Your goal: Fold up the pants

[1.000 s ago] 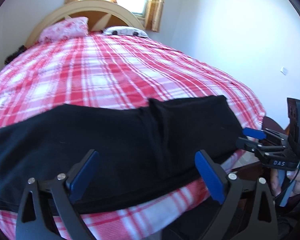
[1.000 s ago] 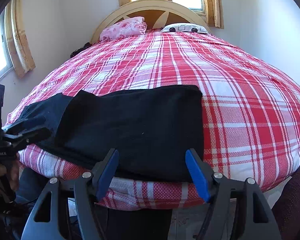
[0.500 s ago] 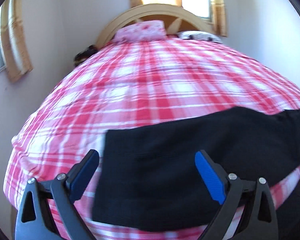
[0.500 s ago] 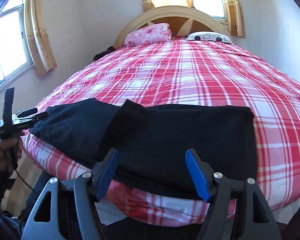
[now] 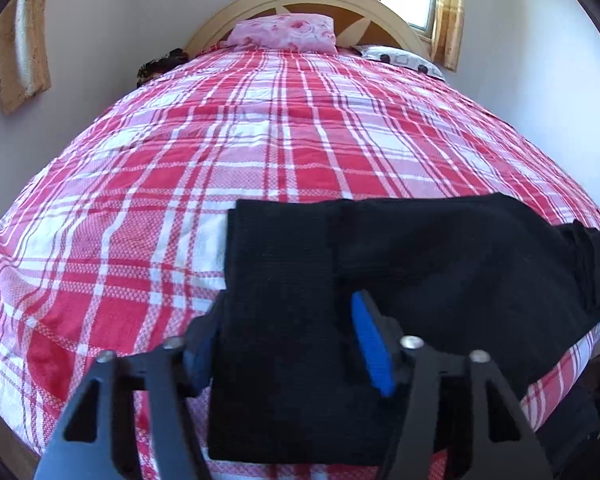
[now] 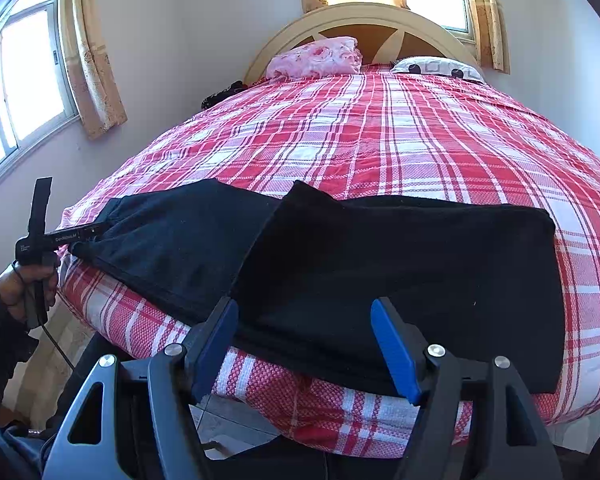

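Black pants [image 5: 440, 264] lie across the near edge of the bed, partly folded, with one layer overlapping at the middle [image 6: 380, 248]. My left gripper [image 5: 288, 344] is at their left end, its jaws closing with the fabric between them. The left finger is partly hidden by the cloth edge, and the blue right pad [image 5: 370, 344] lies over the cloth. In the right wrist view the left gripper [image 6: 82, 240] sits at that end, held by a hand [image 6: 24, 284]. My right gripper [image 6: 304, 344] stands open just before the pants' near edge, holding nothing.
A red and white plaid bedspread [image 5: 260, 140] covers the bed. A pink pillow [image 6: 316, 58] and a patterned pillow [image 6: 436, 68] lie by the headboard [image 6: 380, 20]. Windows with curtains [image 6: 88, 52] are on the left and back walls. Floor shows below the bed edge [image 6: 236, 424].
The left gripper swung left along the pants to their end, and its jaws have narrowed around the cloth. The right gripper shifted a little left along the near edge and stayed open.
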`<state>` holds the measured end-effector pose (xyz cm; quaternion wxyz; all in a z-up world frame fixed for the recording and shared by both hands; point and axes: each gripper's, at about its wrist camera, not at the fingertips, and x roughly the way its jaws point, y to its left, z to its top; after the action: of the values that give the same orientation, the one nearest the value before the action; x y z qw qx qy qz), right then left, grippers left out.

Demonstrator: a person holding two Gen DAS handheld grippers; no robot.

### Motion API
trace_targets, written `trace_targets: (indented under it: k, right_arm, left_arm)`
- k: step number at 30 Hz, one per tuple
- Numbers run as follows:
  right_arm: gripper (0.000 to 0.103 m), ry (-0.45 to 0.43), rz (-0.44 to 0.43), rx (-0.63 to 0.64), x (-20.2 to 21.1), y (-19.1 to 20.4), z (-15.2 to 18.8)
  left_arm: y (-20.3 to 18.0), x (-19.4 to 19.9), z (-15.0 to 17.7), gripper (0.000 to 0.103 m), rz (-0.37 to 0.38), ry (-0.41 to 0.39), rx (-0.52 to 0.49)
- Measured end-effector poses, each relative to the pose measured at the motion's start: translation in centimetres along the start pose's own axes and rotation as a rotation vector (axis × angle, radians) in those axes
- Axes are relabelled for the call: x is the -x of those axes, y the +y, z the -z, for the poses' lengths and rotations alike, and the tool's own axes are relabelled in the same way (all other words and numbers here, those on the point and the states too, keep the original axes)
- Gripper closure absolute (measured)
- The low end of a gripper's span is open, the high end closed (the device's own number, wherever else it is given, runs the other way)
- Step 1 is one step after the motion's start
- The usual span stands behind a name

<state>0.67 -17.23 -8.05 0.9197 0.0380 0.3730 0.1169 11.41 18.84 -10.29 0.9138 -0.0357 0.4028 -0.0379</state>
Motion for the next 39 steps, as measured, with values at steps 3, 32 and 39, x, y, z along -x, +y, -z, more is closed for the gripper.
trace_targets:
  k: [3, 32, 39]
  right_arm:
    - [0.032, -0.009, -0.009, -0.014, 0.1, -0.1, 0.0]
    - [0.032, -0.156, 0.254, -0.400, 7.5, -16.9, 0.4]
    - [0.032, -0.183, 0.254, -0.491, 8.7, -19.1, 1.1]
  left_arm:
    - [0.6, 0.7, -0.4, 0.077, 0.054, 0.006, 0.072]
    - [-34.6, 5.6, -6.8, 0.080, 0.645, -0.025, -0.257]
    - [-39.9, 2.0, -4.1, 0.076, 0.605, 0.053, -0.358]
